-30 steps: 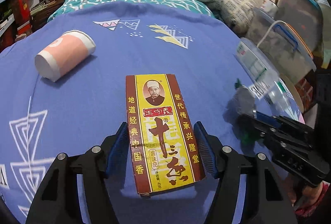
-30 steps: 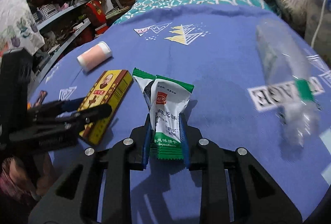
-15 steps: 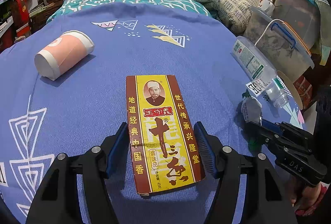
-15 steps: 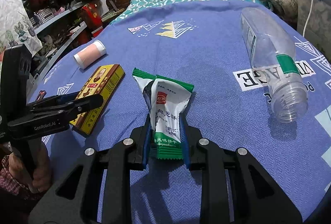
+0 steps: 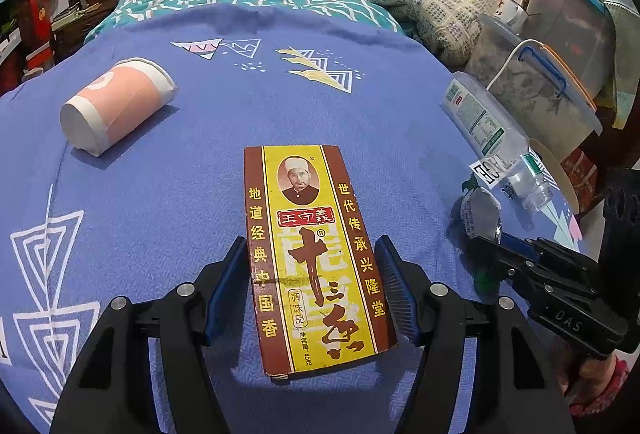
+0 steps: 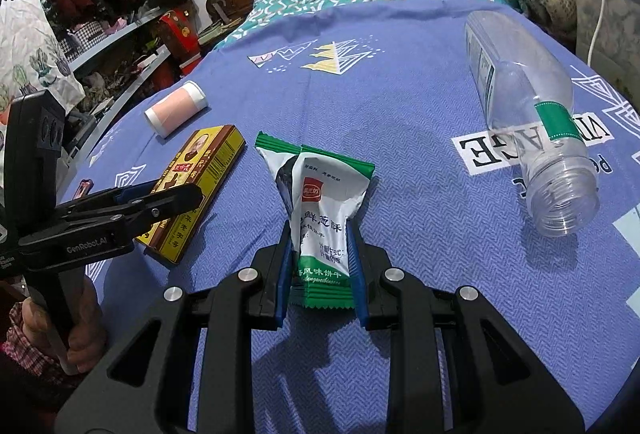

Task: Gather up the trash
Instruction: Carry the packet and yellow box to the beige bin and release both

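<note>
**Both hand-held grippers on trash over the blue cloth**

Left wrist view: the left hand-held gripper [image 5: 312, 288] has its blue pads on either side of a yellow-and-brown spice box [image 5: 316, 254], which lies flat on the blue patterned cloth [image 5: 200, 161]. The pads sit against the box's long edges. A pink paper cup [image 5: 116, 105] lies on its side up and to the left, well apart from the box. At the right edge, a clear plastic bottle [image 5: 492, 137] lies on its side, mouth toward the camera. The right hand-held gripper [image 5: 496, 234] comes in from the right, with a pale wrapper at its tip.

Right wrist view: the right hand-held gripper is pressed together on a green-and-white snack wrapper [image 6: 322, 205], pinching its lower part; the rest of the wrapper fans out over the cloth. The spice box lies to the left with the left hand-held gripper across it, held by a hand [image 6: 76, 326]. The bottle lies to the right, uncapped.
</note>
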`<state>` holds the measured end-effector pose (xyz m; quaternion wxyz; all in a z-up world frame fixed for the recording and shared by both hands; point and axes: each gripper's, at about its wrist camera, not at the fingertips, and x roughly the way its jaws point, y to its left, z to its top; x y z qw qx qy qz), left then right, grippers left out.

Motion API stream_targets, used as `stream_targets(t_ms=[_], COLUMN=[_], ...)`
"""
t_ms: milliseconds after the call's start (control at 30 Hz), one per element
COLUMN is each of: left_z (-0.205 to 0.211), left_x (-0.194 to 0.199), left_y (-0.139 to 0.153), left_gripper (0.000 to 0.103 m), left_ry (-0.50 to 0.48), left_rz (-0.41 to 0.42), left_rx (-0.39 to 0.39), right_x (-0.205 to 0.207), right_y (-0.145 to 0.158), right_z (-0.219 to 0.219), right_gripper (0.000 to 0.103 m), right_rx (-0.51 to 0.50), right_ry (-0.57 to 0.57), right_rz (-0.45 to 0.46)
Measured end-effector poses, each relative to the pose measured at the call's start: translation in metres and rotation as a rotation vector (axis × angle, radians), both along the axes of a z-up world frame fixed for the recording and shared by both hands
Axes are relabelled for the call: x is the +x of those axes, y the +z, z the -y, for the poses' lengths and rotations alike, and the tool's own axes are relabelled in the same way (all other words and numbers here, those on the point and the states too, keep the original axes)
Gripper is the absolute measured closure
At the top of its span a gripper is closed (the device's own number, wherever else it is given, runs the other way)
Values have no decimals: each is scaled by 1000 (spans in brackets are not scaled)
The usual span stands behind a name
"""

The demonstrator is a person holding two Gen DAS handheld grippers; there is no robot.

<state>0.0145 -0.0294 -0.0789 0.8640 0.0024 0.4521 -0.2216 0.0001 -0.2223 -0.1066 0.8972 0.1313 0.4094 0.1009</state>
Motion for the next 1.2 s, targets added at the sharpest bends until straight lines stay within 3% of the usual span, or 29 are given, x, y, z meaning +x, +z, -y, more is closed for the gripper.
stream_targets(t_ms=[333, 533, 667, 800, 1000, 1200], left_z=[1, -8, -12, 6, 104, 267], left_x=[1, 1, 5, 9, 19, 17], left_y=[0, 3, 8, 31, 77, 99], left_gripper=[42, 43, 43, 43, 43, 43], left_ry=[-13, -22, -30, -72, -277, -573], left_rz=[-4, -5, -47, -31, 18, 3], left_rx=[-14, -77, -139, -170, -160, -132], right_x=[0, -7, -18, -32, -60, -95], right_y=[0, 8, 31, 63, 79, 58], right_z=[3, 5, 10, 37, 130, 263], right_gripper=[75, 75, 75, 75, 75, 75], right_rx=[21, 68, 86, 92, 59, 45], right_ry=[4, 28, 43, -16, -244, -538], right_rz=[3, 40, 103, 188, 250, 200])
